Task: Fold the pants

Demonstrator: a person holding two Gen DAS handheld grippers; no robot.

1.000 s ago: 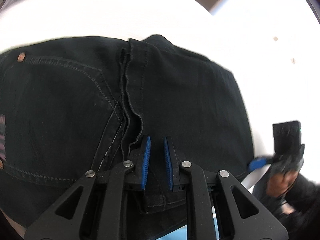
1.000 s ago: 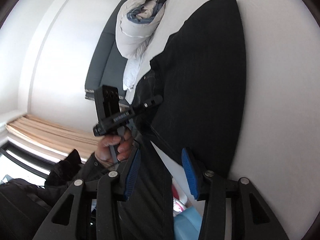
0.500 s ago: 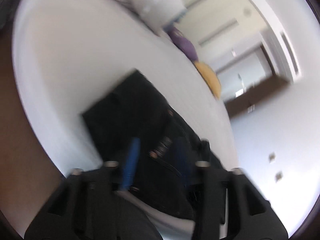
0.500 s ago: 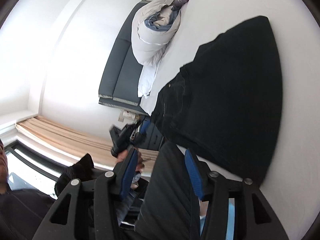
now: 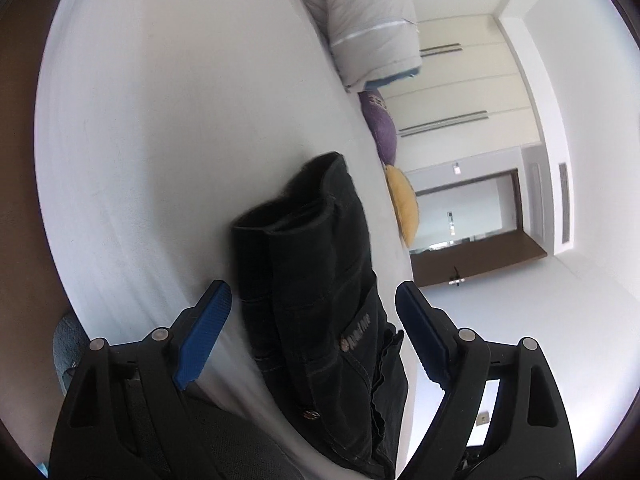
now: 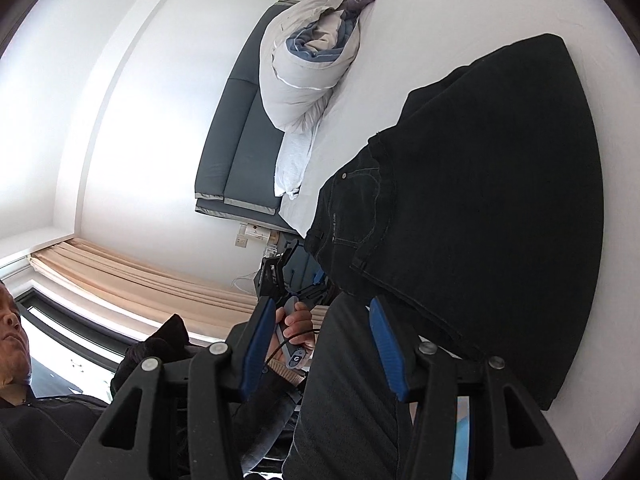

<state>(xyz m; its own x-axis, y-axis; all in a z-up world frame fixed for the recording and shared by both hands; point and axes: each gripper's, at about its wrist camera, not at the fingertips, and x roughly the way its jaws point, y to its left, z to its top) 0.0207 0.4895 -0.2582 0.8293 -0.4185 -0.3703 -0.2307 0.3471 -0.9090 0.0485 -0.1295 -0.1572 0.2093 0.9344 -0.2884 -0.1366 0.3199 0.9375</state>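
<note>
Your pants (image 5: 320,300) lie folded on the white bed (image 5: 180,120), long axis running away from your left tongs (image 5: 316,328), waistband nearest them. Those tongs hang wide apart, holding nothing. Your right tongs (image 6: 316,344) also gape empty, just off the pants' edge. The waistband lettering is too small to read.

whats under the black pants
The black pants lie folded on the white bed sheet, bare around them. Whatever sits beneath the folded layers is covered.
</note>
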